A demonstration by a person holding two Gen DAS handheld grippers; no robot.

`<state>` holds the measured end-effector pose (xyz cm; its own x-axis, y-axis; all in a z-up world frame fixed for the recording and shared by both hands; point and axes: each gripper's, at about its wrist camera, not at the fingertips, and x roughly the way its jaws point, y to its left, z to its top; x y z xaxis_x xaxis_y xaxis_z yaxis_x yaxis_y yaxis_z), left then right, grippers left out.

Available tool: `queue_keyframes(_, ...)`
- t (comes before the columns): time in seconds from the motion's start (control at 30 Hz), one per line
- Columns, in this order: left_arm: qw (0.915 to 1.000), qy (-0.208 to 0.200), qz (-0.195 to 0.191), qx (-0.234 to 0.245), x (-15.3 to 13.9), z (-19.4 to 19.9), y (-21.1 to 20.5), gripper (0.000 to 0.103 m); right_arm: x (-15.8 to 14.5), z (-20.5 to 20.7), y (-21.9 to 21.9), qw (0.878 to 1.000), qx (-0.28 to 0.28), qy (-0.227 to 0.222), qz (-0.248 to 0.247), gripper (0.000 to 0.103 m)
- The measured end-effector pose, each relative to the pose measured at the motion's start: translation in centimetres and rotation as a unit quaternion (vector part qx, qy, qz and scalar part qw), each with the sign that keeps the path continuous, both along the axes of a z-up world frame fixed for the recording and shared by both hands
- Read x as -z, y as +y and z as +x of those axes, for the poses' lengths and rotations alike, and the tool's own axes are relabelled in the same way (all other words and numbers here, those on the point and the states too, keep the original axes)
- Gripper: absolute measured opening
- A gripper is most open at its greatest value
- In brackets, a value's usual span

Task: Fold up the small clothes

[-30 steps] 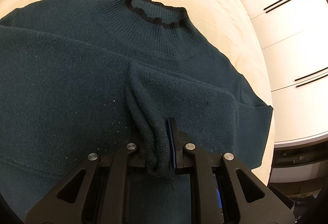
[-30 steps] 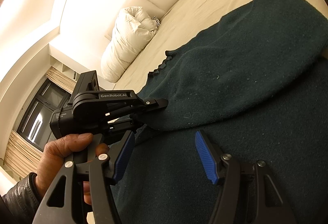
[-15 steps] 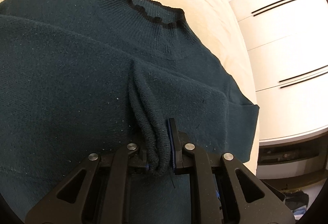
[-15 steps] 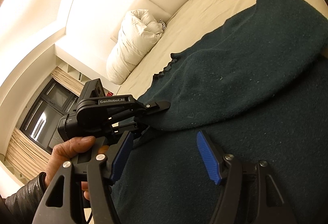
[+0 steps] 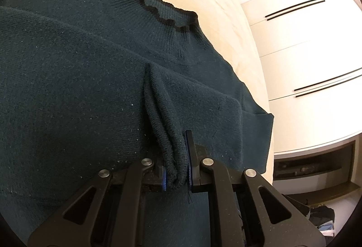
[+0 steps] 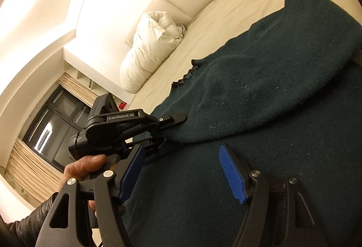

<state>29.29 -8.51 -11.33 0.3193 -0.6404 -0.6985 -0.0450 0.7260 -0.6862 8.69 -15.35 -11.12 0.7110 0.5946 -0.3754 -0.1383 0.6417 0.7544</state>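
One marking can be read: "GenRobot.AI" in pale letters along the black upper body of the left gripper [image 6: 174, 131], seen from the right wrist view. The left wrist view shows no readable text.

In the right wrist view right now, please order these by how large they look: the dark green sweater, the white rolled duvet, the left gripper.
1. dark green sweater, fills most of the view.
2. white rolled duvet and left gripper: they look alike in size; the gripper is much nearer the camera, so I do not rank them.
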Motion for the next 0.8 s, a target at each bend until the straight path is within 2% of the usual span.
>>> queue_keyframes(0.2, 0.9998, -0.015, 0.004, 0.01, -0.3, 0.1, -0.2, 0.009, -0.3, -0.6, -1.2, 0.999, 0.019, 0.026, 0.02, 0.073)
queue_keyframes(0.53, 0.9982, -0.052, 0.006, 0.028, -2.4, -0.1, -0.7, 0.009, -0.3, -0.5, -2.3, 0.997, 0.048, 0.061, 0.025, 0.075)
queue_keyframes(0.8, 0.9979, -0.058, -0.004, 0.029, -3.0, 0.1, -0.1, 0.009, 0.1, -0.9, -3.6, 0.993, 0.066, 0.078, 0.053, 0.075)
